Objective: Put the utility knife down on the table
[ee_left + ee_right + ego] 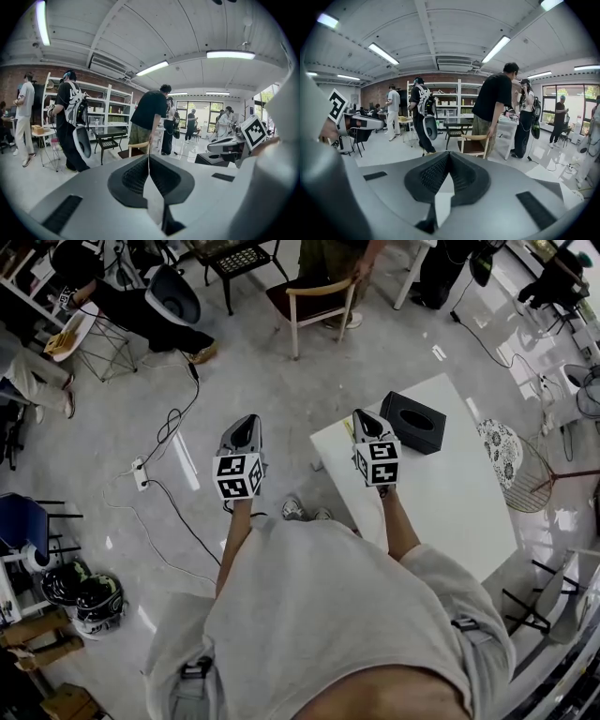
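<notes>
Both of my grippers are held up over the floor and the near left corner of the white table (450, 512). The left gripper (246, 420) (149, 158) has its jaws closed tip to tip with nothing between them. My right gripper (364, 414) (449, 153) is likewise shut and empty, above the table's left edge. A small yellowish object (347, 430) lies at that edge beside the right gripper, mostly hidden; I cannot tell whether it is the utility knife. Each gripper view looks level into the room, so neither shows the tabletop.
A black tissue box (412, 421) stands on the table's far corner. A wooden chair (319, 296) and several people stand farther off. A power strip with cables (141, 472) lies on the floor at left. A round patterned stool (497, 451) is right of the table.
</notes>
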`<state>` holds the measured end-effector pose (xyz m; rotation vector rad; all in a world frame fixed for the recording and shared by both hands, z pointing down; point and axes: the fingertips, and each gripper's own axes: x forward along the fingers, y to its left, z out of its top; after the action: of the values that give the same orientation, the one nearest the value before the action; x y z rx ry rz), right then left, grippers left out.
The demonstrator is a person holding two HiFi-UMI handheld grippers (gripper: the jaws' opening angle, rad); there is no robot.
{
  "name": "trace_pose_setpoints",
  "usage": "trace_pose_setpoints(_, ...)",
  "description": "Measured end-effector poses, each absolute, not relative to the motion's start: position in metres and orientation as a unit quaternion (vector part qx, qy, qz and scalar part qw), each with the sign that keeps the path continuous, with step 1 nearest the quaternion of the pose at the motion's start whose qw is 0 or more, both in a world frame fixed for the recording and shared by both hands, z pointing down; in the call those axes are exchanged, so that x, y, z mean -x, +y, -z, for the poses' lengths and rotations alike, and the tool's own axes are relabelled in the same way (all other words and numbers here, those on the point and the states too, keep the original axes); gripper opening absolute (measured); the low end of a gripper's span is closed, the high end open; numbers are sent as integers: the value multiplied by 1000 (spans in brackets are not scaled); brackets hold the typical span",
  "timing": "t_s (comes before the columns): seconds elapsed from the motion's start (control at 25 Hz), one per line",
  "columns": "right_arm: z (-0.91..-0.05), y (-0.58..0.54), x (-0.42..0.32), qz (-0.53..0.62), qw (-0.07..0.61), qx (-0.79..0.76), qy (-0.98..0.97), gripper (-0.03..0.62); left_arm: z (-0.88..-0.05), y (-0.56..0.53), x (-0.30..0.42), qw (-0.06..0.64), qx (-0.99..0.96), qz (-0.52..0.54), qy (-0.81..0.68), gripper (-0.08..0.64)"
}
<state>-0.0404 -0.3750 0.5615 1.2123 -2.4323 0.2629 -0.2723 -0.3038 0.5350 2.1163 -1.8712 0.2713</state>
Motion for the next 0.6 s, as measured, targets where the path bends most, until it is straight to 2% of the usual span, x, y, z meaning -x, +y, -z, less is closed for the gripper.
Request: trace_pose_setpoints(0.6, -518, -402, 59, -53, 162, -443, -880, 31, -493, -340, 285, 100, -744, -73, -656, 23)
